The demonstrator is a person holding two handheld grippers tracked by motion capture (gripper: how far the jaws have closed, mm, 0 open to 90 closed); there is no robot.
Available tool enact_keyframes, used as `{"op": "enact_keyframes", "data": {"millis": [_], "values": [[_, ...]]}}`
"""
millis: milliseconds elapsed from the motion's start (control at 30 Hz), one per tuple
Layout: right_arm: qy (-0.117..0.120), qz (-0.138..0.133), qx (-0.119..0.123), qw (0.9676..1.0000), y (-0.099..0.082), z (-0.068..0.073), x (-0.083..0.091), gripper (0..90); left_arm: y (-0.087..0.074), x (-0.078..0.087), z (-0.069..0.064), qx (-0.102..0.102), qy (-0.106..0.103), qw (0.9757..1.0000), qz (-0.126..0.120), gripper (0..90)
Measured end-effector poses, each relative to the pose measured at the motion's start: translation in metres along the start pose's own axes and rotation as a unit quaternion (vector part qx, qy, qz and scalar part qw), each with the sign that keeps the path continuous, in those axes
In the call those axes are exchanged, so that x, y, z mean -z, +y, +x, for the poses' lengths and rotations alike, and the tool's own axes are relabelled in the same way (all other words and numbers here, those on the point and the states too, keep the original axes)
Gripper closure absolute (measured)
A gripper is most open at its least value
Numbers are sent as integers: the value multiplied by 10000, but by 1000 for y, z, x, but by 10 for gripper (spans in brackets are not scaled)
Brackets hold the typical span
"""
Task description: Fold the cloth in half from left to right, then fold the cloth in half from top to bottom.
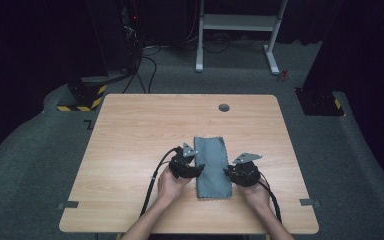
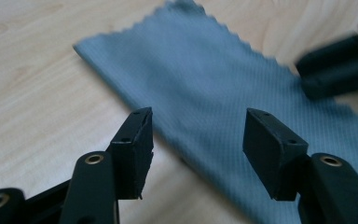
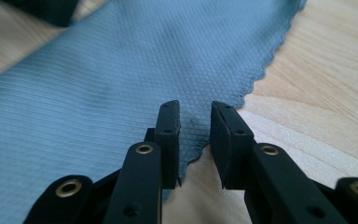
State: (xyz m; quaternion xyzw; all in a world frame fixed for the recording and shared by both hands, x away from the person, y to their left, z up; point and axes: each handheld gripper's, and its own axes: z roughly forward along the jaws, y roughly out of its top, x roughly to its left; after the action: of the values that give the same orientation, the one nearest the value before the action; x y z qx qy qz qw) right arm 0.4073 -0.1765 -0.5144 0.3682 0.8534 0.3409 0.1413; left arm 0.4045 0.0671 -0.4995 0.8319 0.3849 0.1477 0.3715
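Both forearms come in from the near edge and angle slightly inward, each hand wrapped around the body of its tool. The left gripper [image 1: 196, 167] points toward the right one, its jaws standing wide apart with nothing pressed between the pads [image 2: 135, 140], and its grey three-cornered plate faces up. The right gripper [image 1: 228, 172] points back toward the left one from the opposite side, its jaws parted by only a narrow gap, the pads [image 3: 170, 135] gripping nothing, its plate likewise on top.
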Motion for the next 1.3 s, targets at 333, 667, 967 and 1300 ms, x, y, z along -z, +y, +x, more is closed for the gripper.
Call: {"op": "enact_keyframes", "data": {"millis": [333,667,967,1300], "values": [[-100,-40,83,9999,10,-9,-10,696,-23,-1,-15,-227,256,9993,172,433],[19,-154,225,9996,2,3,5,658,-35,20,-33,-358,-136,9992,-75,438],[230,-189,278,9992,-25,14,17,630,-49,18,-42,-524,-274,9982,-87,561],[225,-207,316,9990,-26,14,18,635,-49,19,-46,-574,-559,9968,-19,854]]}}
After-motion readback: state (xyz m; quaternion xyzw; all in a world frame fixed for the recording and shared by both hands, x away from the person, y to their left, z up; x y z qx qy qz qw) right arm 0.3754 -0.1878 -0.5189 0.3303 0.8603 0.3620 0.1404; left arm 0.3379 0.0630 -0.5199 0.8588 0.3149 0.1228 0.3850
